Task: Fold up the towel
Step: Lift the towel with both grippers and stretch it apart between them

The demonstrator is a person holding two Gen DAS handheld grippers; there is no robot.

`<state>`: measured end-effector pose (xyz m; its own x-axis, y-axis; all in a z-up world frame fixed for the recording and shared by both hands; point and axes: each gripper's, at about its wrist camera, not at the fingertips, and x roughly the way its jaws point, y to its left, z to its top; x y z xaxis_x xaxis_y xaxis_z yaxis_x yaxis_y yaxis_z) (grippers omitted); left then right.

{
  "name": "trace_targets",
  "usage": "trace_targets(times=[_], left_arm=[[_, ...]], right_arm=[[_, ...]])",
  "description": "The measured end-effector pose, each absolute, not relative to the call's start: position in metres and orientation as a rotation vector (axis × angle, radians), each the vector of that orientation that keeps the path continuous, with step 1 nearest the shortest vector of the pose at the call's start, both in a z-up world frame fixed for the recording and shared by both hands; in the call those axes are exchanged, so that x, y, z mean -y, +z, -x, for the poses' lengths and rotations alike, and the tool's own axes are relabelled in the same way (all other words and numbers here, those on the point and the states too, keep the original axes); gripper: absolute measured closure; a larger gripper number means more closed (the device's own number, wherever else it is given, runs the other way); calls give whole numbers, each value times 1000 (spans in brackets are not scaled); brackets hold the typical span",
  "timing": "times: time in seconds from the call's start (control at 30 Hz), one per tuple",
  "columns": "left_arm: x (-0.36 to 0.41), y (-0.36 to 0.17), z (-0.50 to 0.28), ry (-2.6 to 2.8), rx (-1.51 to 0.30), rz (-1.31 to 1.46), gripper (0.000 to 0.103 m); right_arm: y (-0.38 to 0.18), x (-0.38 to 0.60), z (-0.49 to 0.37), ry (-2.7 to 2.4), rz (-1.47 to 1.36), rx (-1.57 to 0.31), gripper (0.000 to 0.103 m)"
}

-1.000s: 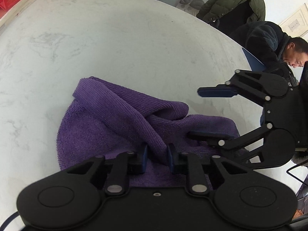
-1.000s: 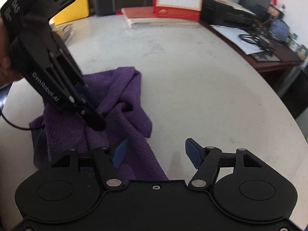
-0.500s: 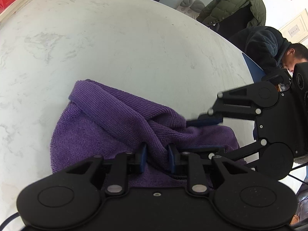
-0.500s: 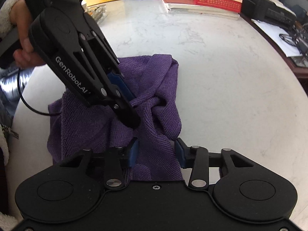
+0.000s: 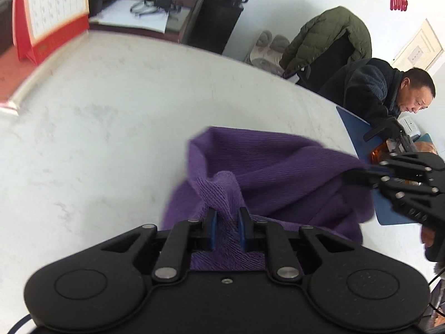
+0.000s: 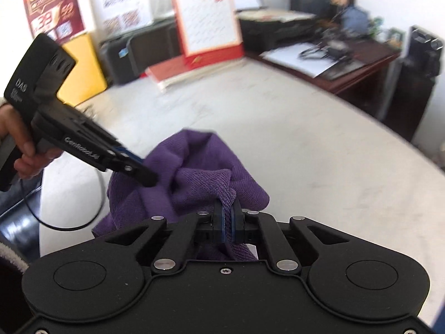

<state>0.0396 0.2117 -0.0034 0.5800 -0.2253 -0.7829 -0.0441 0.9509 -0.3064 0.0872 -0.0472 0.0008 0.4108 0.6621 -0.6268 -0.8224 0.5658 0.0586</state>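
Right gripper (image 6: 228, 224) jaws just closed on purple towel (image 5: 278, 167); left gripper (image 5: 227, 229) pinches fold; towel bunched, lifted off worktop (image 5: 111, 128), ready for spreading.

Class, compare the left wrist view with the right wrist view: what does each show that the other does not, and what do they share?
Only the left wrist view shows a seated person in a dark fleece jacket, a green padded coat draped behind, and a blue folder.

Only the right wrist view shows a yellow box and a red poster.

Both show the crumpled purple towel over the white marble table, pinched by the left gripper and right gripper, and a red desk calendar.
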Motion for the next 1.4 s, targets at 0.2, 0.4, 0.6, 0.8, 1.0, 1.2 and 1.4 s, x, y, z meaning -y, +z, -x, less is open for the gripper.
trace_targets(times=[0.2, 0.4, 0.6, 0.8, 1.0, 1.2, 1.4], left_arm=[[-225, 16, -20, -22, -901, 245, 89], [-205, 12, -16, -137, -912, 257, 72], [-147, -10, -33, -316, -958, 182, 53], [-93, -29, -61, -397, -964, -6, 41], [-65, -62, -85, -415, -1047, -139, 43], [-76, -75, -96, -424, -1099, -68, 80], [-105, -48, -87, -328, -1033, -96, 88]], right_arm=[[36, 90, -65, 754, 301, -523, 99], [32, 110, -60, 652, 309, -489, 99], [15, 112, -42, 630, 305, -536, 99], [-9, 121, -29, 623, 242, -626, 99], [-26, 127, -33, 604, 176, -680, 99], [-37, 130, -39, 580, 160, -705, 99], [-33, 134, -42, 520, 250, -673, 99]])
